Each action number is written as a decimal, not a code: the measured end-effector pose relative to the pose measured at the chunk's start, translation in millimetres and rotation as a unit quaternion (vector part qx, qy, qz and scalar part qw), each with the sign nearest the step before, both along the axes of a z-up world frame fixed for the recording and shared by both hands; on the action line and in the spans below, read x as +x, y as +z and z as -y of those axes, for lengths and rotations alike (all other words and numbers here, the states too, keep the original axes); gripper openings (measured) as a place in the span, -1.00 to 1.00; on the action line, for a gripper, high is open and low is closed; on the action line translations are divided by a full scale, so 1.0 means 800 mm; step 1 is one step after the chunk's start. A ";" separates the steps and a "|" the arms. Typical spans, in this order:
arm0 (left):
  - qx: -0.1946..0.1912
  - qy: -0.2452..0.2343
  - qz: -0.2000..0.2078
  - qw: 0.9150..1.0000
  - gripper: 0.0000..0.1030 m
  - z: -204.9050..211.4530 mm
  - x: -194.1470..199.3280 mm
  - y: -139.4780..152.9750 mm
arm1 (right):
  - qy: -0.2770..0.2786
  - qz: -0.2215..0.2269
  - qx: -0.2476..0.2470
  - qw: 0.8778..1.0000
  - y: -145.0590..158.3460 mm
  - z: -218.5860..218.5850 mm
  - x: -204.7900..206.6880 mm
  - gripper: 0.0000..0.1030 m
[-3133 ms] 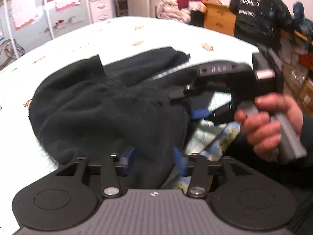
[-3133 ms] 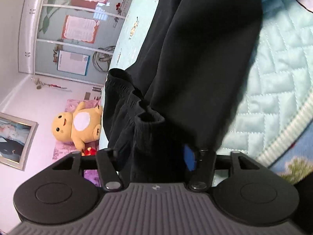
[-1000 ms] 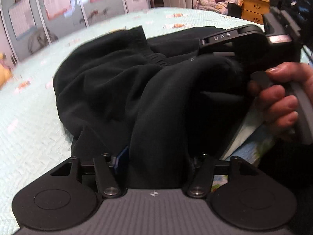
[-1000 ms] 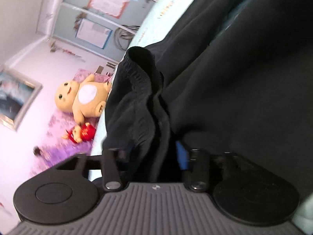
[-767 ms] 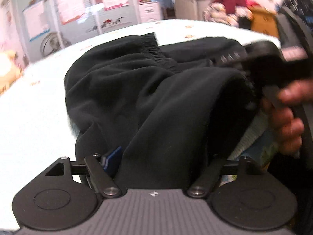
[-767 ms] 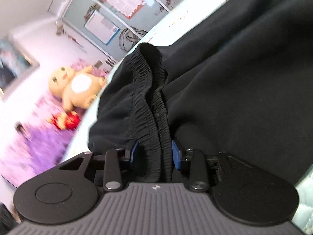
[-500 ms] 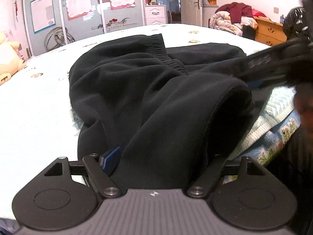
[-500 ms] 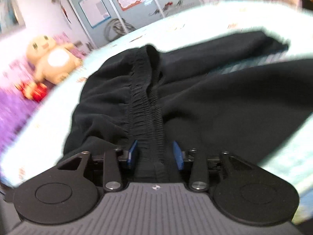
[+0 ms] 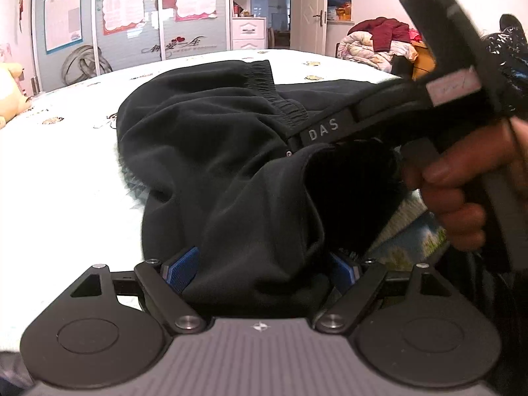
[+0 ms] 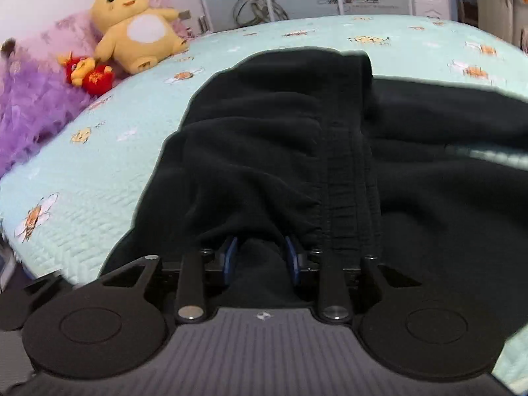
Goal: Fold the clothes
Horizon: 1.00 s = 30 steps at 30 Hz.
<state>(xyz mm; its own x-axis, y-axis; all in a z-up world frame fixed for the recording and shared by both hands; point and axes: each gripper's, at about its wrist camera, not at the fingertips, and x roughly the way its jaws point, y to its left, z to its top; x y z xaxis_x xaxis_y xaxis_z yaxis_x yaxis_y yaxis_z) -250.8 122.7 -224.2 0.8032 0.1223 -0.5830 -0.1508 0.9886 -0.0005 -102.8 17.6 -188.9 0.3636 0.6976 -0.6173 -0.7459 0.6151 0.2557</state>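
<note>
Bedroom; pale quilted bedspread (image 10: 109, 178), wardrobe doors behind. Left gripper (image 9: 264, 269): jaws spread wide, just opened further, thick fold of the black trousers (image 9: 211, 151) bulging between the blue pads. Right gripper (image 10: 262, 259): narrow, just closing, fabric bunched between. Trousers run toward 12 o'clock; waistband (image 10: 349, 165) at 1 o'clock from the right gripper, nearer it. Plush toy (image 10: 138, 29) at 10 o'clock.

quilted bed (image 10: 99, 178), black trousers (image 10: 280, 138), plush toys (image 10: 135, 29)
</note>
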 end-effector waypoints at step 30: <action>-0.034 0.092 0.013 0.995 0.49 -0.056 0.153 0.062 | -0.169 0.104 0.010 0.980 -0.039 0.079 0.092 -0.04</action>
